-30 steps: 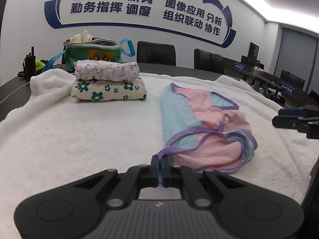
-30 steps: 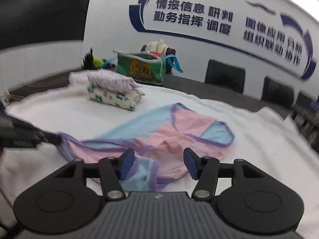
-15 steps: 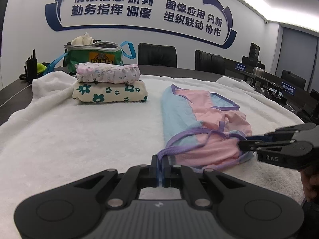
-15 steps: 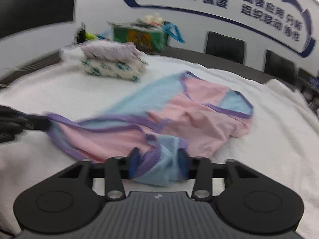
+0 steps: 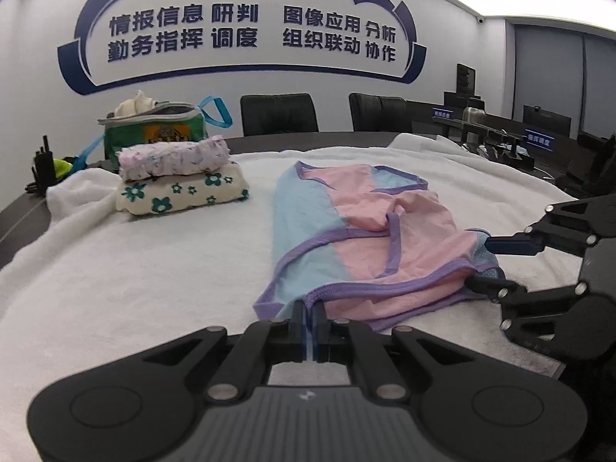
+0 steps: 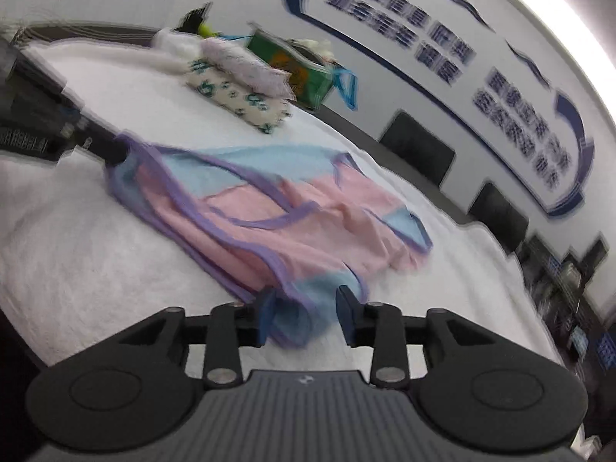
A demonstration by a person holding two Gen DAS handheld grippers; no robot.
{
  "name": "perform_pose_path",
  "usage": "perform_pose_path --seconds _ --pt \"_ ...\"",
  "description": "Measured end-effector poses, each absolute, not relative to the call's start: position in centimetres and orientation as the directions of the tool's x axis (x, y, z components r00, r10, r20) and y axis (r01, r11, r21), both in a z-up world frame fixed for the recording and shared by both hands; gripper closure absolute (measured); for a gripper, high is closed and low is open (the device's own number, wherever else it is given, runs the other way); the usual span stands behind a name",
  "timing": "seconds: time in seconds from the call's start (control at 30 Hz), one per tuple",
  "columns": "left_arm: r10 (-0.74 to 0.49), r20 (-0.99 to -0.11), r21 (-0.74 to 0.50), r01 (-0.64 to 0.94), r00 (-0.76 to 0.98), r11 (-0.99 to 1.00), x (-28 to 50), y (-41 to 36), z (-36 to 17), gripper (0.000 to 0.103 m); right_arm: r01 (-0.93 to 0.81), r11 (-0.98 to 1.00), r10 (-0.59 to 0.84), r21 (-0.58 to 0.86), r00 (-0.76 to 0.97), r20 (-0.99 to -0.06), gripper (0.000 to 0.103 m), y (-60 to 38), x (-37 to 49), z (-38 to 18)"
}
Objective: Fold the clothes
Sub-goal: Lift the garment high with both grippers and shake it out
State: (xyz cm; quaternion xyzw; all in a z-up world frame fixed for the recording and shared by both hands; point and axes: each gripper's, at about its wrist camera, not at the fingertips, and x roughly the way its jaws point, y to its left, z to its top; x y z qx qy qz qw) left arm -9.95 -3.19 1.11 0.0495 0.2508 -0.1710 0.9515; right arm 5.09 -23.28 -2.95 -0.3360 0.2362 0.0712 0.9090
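A pink and light-blue garment with purple trim (image 5: 369, 238) lies on the white towel-covered table (image 5: 134, 277); it also shows in the right wrist view (image 6: 277, 215). My left gripper (image 5: 309, 310) is shut on the garment's near purple hem corner. My right gripper (image 6: 306, 308) has its jaws part open around a blue-and-purple corner of the garment, which lies between the pads without being pinched. The right gripper shows at the right of the left wrist view (image 5: 479, 261). The left gripper shows at the left of the right wrist view (image 6: 115, 150).
Two folded garments, a lilac print (image 5: 173, 158) on a cream one with green flowers (image 5: 181, 192), are stacked at the back left. A green bag (image 5: 154, 134) stands behind them. Black chairs (image 5: 279, 113) line the far table edge.
My right gripper moved in onto the garment's right corner and tilted; its jaws, which narrowed on the cloth half a second ago, stand wider now. My left gripper kept its hold and barely moved.
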Motion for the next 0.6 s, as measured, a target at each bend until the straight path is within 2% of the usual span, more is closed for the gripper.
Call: perform_pose_path --seconds 0.07,0.1,0.13,0.2,0.27,0.33,0.43,0.53,0.6 --pt "-0.291 -0.499 0.017 0.345 0.816 0.938 -9.9 -3.3 1.0 0.102 -0.297 0.730 -0.033 -0.615 0.884 -0.466 0.070 -22.8 5.3 -3.3" --pt "-0.286 -0.502 0.021 0.342 0.817 0.940 -9.7 -3.4 0.9 0.102 -0.302 0.721 -0.034 -0.624 0.884 -0.466 0.074 -22.8 5.5 -3.3" --pt "-0.279 -0.504 0.025 0.337 0.817 0.941 -9.7 -3.4 0.8 0.102 -0.306 0.721 -0.038 -0.622 0.879 -0.476 0.085 -23.0 5.7 -3.3" --pt "-0.267 -0.505 0.033 0.328 0.821 0.944 -9.5 -3.5 0.7 0.102 -0.314 0.723 -0.047 -0.616 0.867 -0.497 0.096 -23.4 6.2 -3.1" --pt "-0.273 -0.485 0.029 0.327 0.831 0.945 -9.5 -3.4 1.4 0.102 -0.275 0.780 -0.029 -0.562 0.882 -0.471 0.097 -24.5 6.1 -1.6" --pt "-0.303 -0.429 0.014 0.341 0.851 0.940 -10.1 -3.4 3.1 0.102 -0.186 0.853 -0.019 -0.488 0.922 -0.386 0.097 -25.9 5.4 1.1" --pt "-0.353 -0.281 0.043 0.379 0.892 0.924 -13.1 -4.0 7.8 0.102 -0.092 0.929 0.022 -0.359 0.981 -0.194 0.098 -27.9 2.6 6.2" --pt "-0.426 -0.137 0.082 0.438 0.894 0.895 -16.6 -4.1 12.1 0.102 -0.103 0.967 0.098 -0.231 0.995 -0.029 0.098 -30.2 -1.2 11.2" --pt "-0.484 -0.123 0.056 0.493 0.866 0.868 -16.6 -3.8 13.3 0.102 -0.123 0.976 0.128 -0.182 0.992 0.019 0.098 -31.4 -2.4 12.9"
